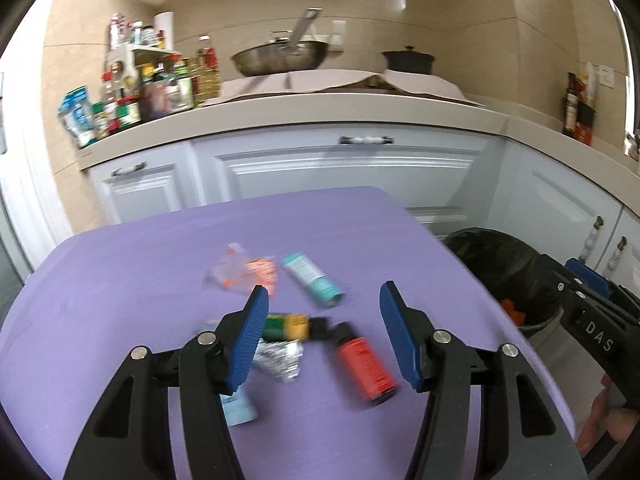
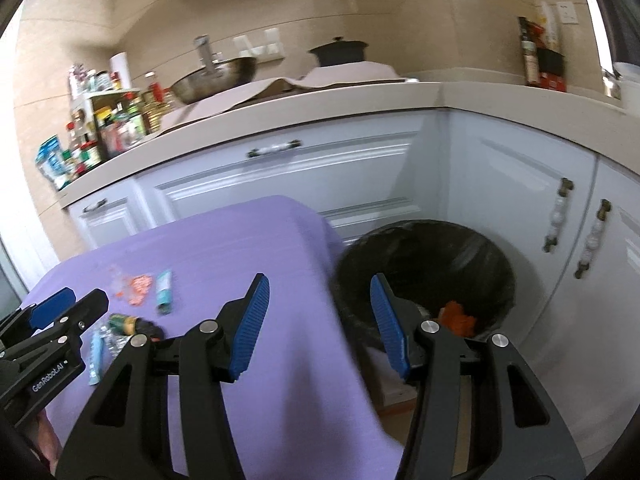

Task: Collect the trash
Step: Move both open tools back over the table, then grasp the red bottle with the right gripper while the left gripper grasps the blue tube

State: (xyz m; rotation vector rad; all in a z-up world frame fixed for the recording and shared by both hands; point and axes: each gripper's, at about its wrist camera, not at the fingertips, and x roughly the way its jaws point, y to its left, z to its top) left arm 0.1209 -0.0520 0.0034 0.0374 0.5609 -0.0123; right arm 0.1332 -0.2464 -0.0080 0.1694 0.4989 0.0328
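The trash lies in a loose cluster on the purple surface (image 1: 120,280): a red tube (image 1: 366,368), a green and yellow tube (image 1: 286,326) touching it at the dark cap end, a crumpled foil wrapper (image 1: 280,358) just below that, a teal and white tube (image 1: 314,280), a clear and orange wrapper (image 1: 248,274) beside it, and a pale blue packet (image 1: 240,410) partly hidden behind my left side. My left fingers (image 1: 322,300) stand about half open above this pile, holding nothing and touching nothing; the red tube shows in the gap between them, but the blue pads are clear of it. My right fingers (image 2: 320,292) are also roughly half open and empty, poised over the edge of the surface, with the black-lined bin (image 2: 424,240) showing just past them on the floor. Something orange (image 2: 458,318) already lies inside the bin. Behind stand white cabinets (image 2: 328,176) under a counter (image 2: 320,100) crowded with bottles (image 2: 104,128), a pan (image 2: 216,76) and a black pot (image 2: 338,52).
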